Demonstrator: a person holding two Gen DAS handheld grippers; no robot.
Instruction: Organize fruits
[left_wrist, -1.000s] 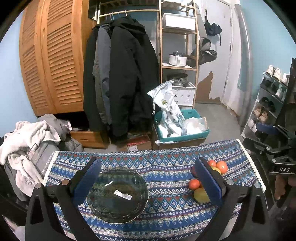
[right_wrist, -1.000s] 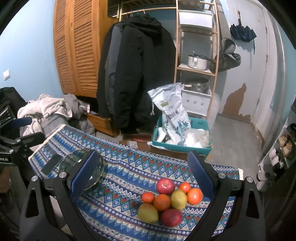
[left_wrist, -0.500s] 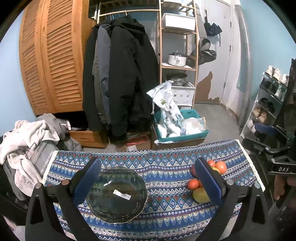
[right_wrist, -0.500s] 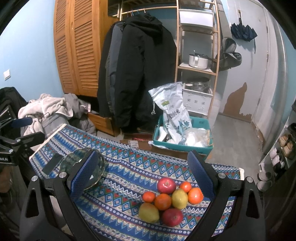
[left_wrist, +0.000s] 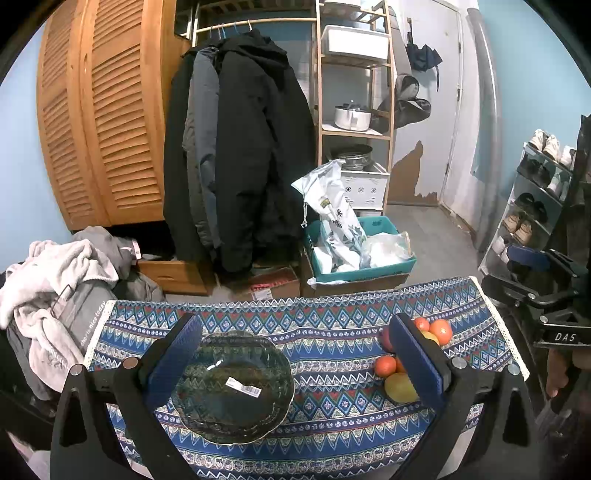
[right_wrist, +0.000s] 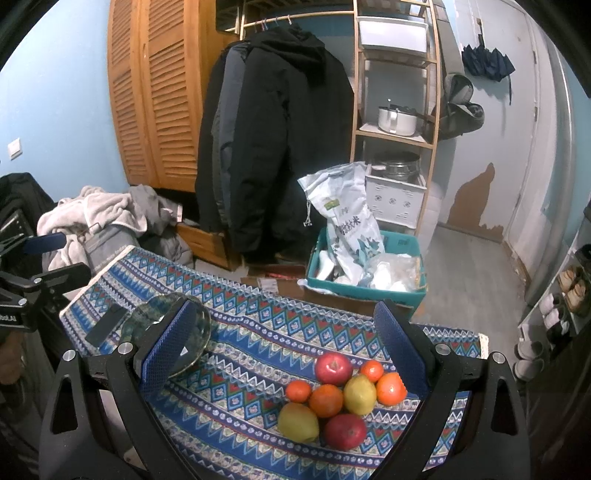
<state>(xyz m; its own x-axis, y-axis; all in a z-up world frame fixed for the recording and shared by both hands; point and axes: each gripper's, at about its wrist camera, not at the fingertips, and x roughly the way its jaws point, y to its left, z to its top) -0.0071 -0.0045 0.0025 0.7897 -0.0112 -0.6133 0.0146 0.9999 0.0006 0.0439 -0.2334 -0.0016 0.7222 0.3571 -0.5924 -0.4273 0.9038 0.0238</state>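
A dark green glass plate with a sticker lies on the patterned tablecloth, low between the fingers of my open left gripper. A pile of fruit sits on the cloth's right part: two red apples, yellow fruits and several oranges. My right gripper is open above and in front of the pile, holding nothing. In the left wrist view its right finger hides part of the fruit. The plate shows partly behind the right gripper's left finger.
A flat dark phone-like object lies on the cloth's left end. Behind the table stand a teal bin with bags, hanging coats, a wooden shelf and a heap of laundry. A shoe rack is at the right.
Both views drift only very slightly. Plate and fruit stay put, and both grippers stay open.
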